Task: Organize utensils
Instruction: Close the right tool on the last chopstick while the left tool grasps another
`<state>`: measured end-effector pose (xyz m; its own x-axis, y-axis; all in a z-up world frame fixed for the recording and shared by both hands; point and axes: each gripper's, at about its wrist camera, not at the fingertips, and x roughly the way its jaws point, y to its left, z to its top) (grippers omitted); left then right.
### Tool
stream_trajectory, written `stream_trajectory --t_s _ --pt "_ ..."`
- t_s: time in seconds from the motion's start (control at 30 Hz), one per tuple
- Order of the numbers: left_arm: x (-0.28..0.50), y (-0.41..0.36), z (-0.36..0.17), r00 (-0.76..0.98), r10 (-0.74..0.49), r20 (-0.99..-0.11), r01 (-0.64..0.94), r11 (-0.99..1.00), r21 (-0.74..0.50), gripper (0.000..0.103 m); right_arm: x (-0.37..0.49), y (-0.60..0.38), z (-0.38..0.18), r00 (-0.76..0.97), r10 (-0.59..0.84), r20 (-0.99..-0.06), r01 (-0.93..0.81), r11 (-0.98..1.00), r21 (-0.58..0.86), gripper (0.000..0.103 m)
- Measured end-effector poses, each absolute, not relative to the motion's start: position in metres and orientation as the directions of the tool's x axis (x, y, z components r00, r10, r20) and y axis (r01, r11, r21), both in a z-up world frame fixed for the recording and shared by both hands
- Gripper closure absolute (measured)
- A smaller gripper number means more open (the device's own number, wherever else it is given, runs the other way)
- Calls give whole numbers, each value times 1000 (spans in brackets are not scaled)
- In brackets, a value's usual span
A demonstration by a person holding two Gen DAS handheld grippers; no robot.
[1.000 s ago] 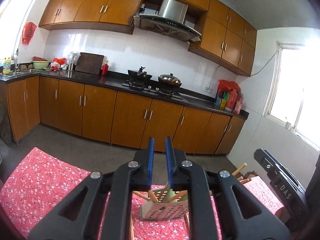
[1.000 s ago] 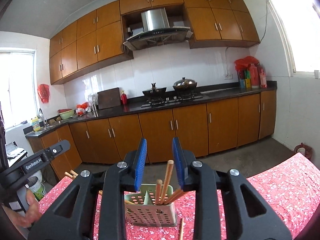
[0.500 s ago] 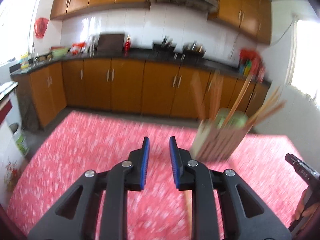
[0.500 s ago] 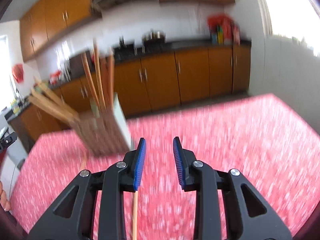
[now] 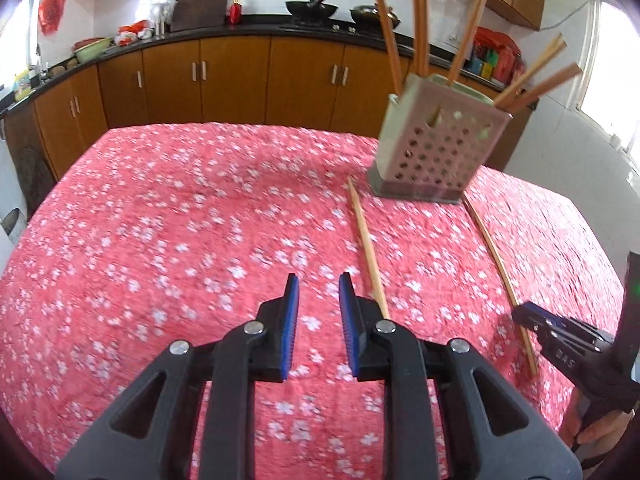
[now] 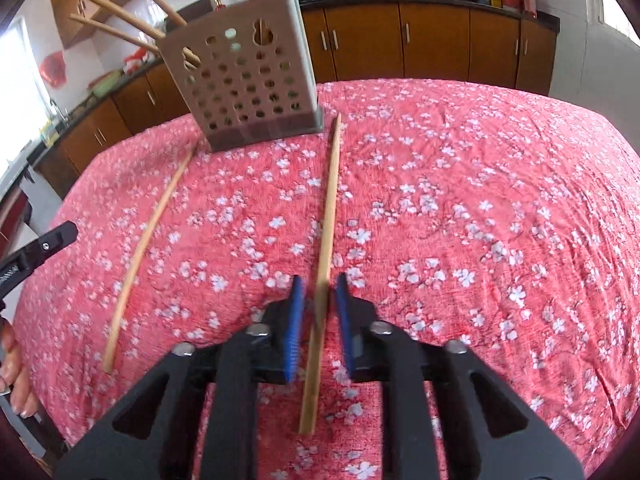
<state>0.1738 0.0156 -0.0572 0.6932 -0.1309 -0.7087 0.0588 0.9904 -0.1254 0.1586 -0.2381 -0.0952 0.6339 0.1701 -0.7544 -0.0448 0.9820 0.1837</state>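
Closing around the chopstick (image 6: 326,216) that runs from the utensil holder (image 6: 244,80) toward the camera, the right gripper (image 6: 318,312) has its pads astride the shaft but seemingly not yet pressing; a skewed pinch could roll the stick off the floral tablecloth (image 6: 480,200). Left gripper (image 5: 318,312), narrow and empty, hangs beside a second chopstick (image 5: 366,244) near the holder; a hasty lift might knock it.

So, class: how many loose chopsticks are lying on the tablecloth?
2: one chopstick runs between the closing right gripper's jaws; the other chopstick lies left of it, near the holder.
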Motion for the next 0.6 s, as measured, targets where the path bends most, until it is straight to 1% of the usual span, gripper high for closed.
stream_trajectory --t_s 0.07,0.23,0.4,0.47,0.5,0.53,0.6 --pt "174 9 -60 680 -157 -716 82 987 -139 81 160 -241 -96 634 156 -757 -31 984 176 95" --pt "177 -11 -71 639 -203 -742 130 979 -156 81 163 -266 -97 645 102 -758 68 979 191 95" --pt "182 -29 -86 607 -191 -771 142 981 -132 82 162 -278 -97 647 91 -757 95 976 198 95" --pt "184 -34 -92 601 -174 -780 136 984 -115 85 161 -278 -97 648 91 -756 93 976 198 95" --pt "186 -35 -95 598 -160 -785 129 986 -103 91 161 -278 -97 648 93 -756 92 976 199 95" --pt "188 -35 -99 594 -149 -790 120 988 -96 94 161 -277 -98 648 95 -756 90 976 200 95" --pt "190 -31 -100 607 -124 -785 98 992 -81 95 160 -276 -97 649 99 -754 85 976 201 95"
